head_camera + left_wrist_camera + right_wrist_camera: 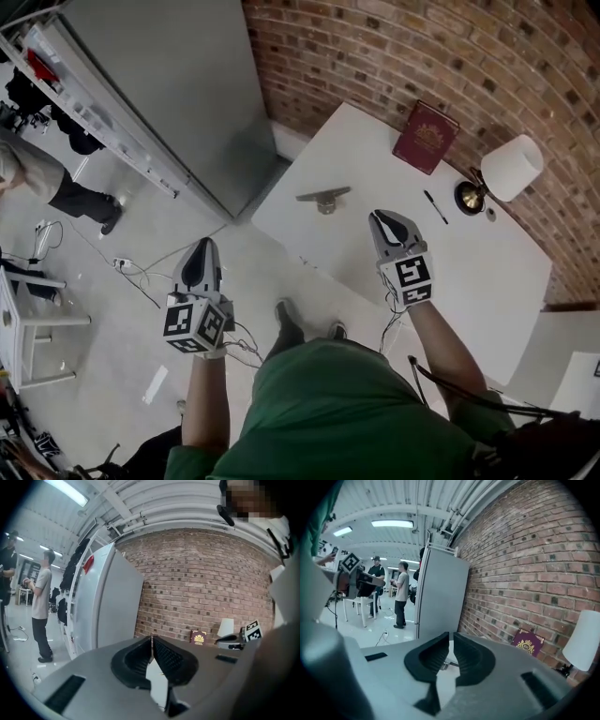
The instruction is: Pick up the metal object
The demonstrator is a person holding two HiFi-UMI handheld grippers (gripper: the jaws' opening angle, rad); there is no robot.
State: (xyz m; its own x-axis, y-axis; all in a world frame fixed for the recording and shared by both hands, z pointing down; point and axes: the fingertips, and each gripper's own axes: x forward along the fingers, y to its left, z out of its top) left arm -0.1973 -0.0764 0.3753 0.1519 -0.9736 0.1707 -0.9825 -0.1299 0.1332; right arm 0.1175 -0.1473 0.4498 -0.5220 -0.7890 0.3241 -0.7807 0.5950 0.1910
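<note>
Brick wall (pixel 422 47) backs a white worktop (pixel 487 281), with a grey cabinet (pixel 178 103) to its left on a pale floor (pixel 112 309). Right forearm (pixel 441 347) reaches over the worktop; its tool (pixel 382 217) is all but pressed together, a thin slit between the jaws, holding nothing. Left forearm (pixel 204 403) is stretched over the floor; its tool (pixel 203 246) is pressed together at the tips and empty. Red book (pixel 425 137) and lamp (pixel 511 169) sit near the wall. Metal object (pixel 324 198) lies near the worktop's left edge, near the right tool but apart from it. Pen (pixel 434 206) lies by the lamp.
</note>
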